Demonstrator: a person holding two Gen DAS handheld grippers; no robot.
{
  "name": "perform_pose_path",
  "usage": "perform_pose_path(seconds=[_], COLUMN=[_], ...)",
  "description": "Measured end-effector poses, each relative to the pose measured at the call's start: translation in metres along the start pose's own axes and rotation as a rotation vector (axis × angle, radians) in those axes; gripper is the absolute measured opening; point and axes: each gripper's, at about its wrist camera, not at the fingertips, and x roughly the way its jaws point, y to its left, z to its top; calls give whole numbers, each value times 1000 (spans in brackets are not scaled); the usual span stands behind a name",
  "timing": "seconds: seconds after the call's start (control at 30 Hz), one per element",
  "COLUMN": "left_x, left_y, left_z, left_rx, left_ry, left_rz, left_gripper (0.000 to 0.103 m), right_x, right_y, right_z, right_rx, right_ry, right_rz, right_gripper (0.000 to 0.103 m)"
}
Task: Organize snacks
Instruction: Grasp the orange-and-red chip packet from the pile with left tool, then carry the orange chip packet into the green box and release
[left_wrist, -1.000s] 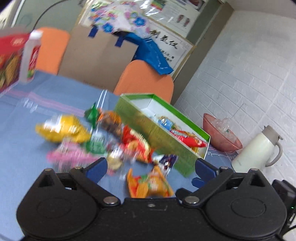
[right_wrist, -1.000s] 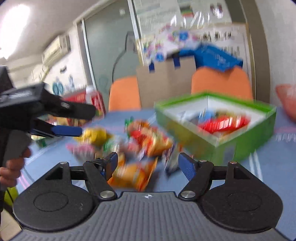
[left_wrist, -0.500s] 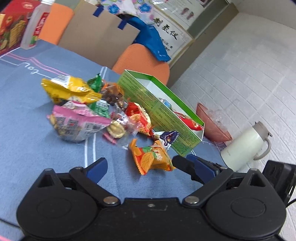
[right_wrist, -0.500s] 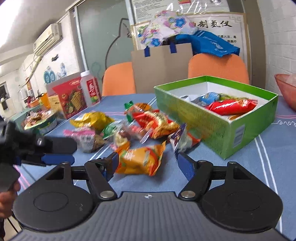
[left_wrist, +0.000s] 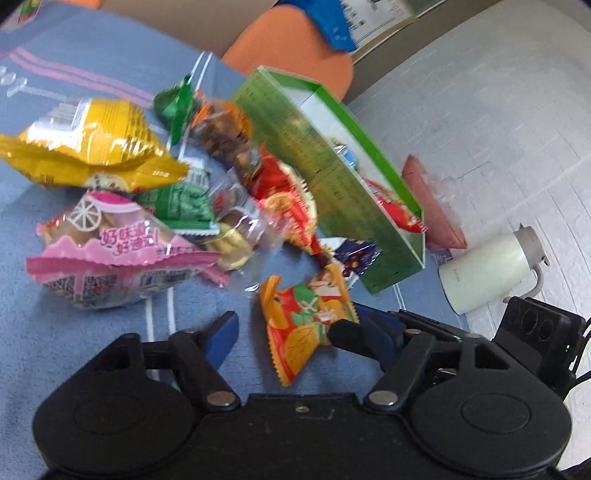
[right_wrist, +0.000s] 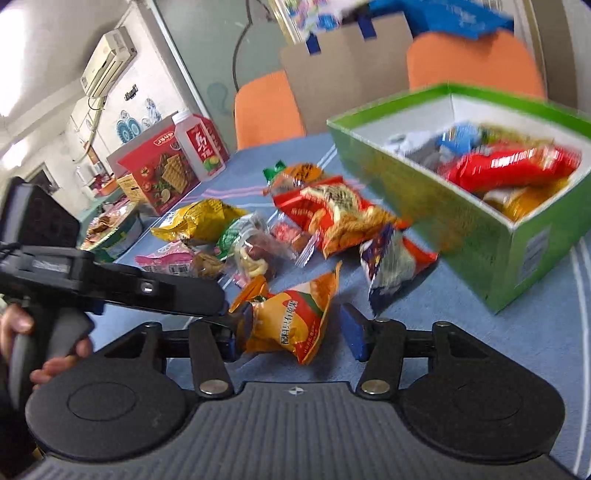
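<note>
Snacks in crinkly plastic wrappers lie heaped on the blue cloth-covered table (left_wrist: 55, 332), just beside the green cardboard box (right_wrist: 461, 236), which already holds a red packet and a few others. Change since half a second ago: both grippers have dropped closer to the small orange foil snack packet (left_wrist: 303, 325) at the near edge of the pile, and both sets of jaws are now closing after standing at their widest. The left gripper (left_wrist: 295, 336) is wide, the packet between its fingers; no pad clearly presses it. The right gripper (right_wrist: 295, 332) is narrower, straddling the same packet (right_wrist: 291, 321) from the other side, and the left gripper's fingertip overlaps its left finger in that view; contact is unclear through the blur. Judgement: pickup of the orange packet is starting, transfer to the box not yet done, most of the pile left.

Textures:
- orange packet: puffy pillow shape, glossy foil, serrated end seals, likely slippery and crushable.
- big yellow foil bag (left_wrist: 92, 147): inflated, shiny.
- pink-and-clear biscuit bag (left_wrist: 110, 251): soft film, contents visible.
- dark blue-purple small packet (right_wrist: 384, 266): leaning by the box wall.
- box: rigid, open top, white inside.

Off to the side stand a white insulated jug (left_wrist: 487, 269) and a red carton (right_wrist: 159, 173).
</note>
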Motion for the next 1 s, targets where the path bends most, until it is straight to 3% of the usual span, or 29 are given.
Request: perform_pose_path(seconds=[0.13, 0.2, 0.3, 0.53, 0.63, 0.73, 0.8, 0.83, 0.87, 0.9, 1.0], left_x=[8, 10, 13, 12, 12, 13, 17, 19, 21, 22, 20], left_y=[6, 7, 7, 3, 4, -1, -9, -13, -18, -23, -39], left_z=[11, 16, 21, 23, 21, 19, 19, 18, 18, 17, 11], left_rx=[-115, -153, -200, -248, -274, -294, -250, -230, -207, -192, -199], left_ry=[53, 74, 114, 151, 136, 118, 115, 115, 121, 130, 109], left_rz=[-5, 22, 46, 94, 97, 116, 144, 158, 187, 211, 225], left_gripper=[83, 67, 51, 48, 47, 55, 47, 43, 21, 14, 7], right_x=[0, 0, -1, 7, 11, 11, 11, 10, 10, 10, 1], right_y=[-11, -15, -15, -18, -23, -25, -26, -27, -27, -27, -23], right_z=[8, 13, 21, 31, 30, 31, 31, 30, 31, 32, 37], right_rx=[119, 167, 177, 225, 266, 267, 257, 250, 241, 229, 169], right_ry=[78, 123, 179, 268, 285, 285, 284, 283, 285, 287, 283], right_rz=[33, 33, 4, -9, 19, 34, 40, 43, 43, 39, 36], right_gripper=[78, 76, 76, 76, 65, 61, 58, 51, 47, 46, 44])
